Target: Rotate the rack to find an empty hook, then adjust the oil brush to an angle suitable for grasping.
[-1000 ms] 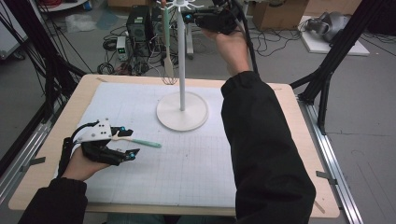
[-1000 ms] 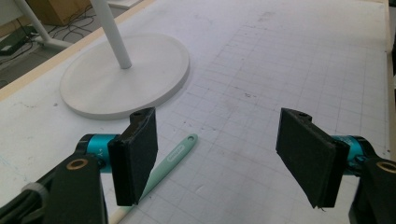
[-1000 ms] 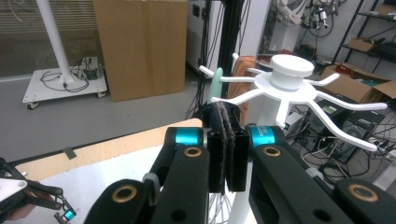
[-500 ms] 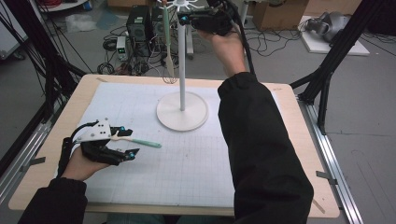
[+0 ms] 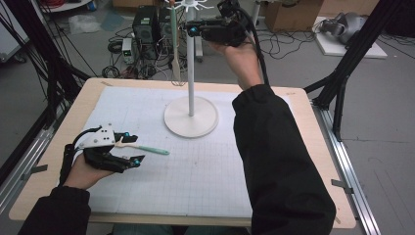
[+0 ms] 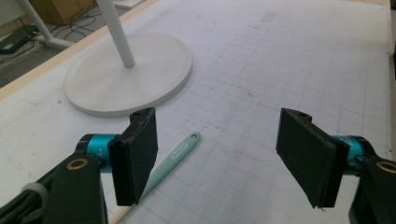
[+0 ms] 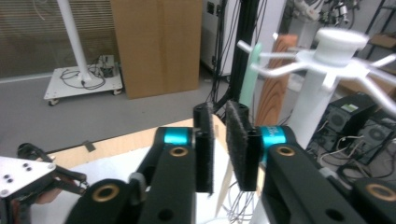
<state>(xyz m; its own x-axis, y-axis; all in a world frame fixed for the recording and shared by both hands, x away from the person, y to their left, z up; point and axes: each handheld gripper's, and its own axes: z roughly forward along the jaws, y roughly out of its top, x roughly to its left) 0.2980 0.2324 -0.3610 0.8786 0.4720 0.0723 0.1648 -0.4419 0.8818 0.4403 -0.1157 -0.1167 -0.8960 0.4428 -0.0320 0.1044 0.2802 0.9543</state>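
Mint-green plastic marks the spatula [image 5: 147,148] lying flat on the white gridded mat [image 5: 205,181], near the worktop's left edge, its handle end with the hanging hole pointing toward the stand's round white base [image 5: 191,116]. I hold my left gripper [image 5: 131,150] low over it with the jaws spread wide; in the left gripper view the spatula [image 6: 170,161] runs past the inner side of one pad [image 6: 135,156], and I cannot tell whether it touches. My right gripper [image 5: 193,28] is raised high by the top of the white pole [image 5: 190,73], above the worktop's far edge. In the right gripper view its pads [image 7: 204,147] stand nearly pressed together with a narrow gap and nothing between them. A second green utensil [image 5: 174,41] hangs upright from a hook of the white rack head [image 7: 334,53], just beside the right gripper.
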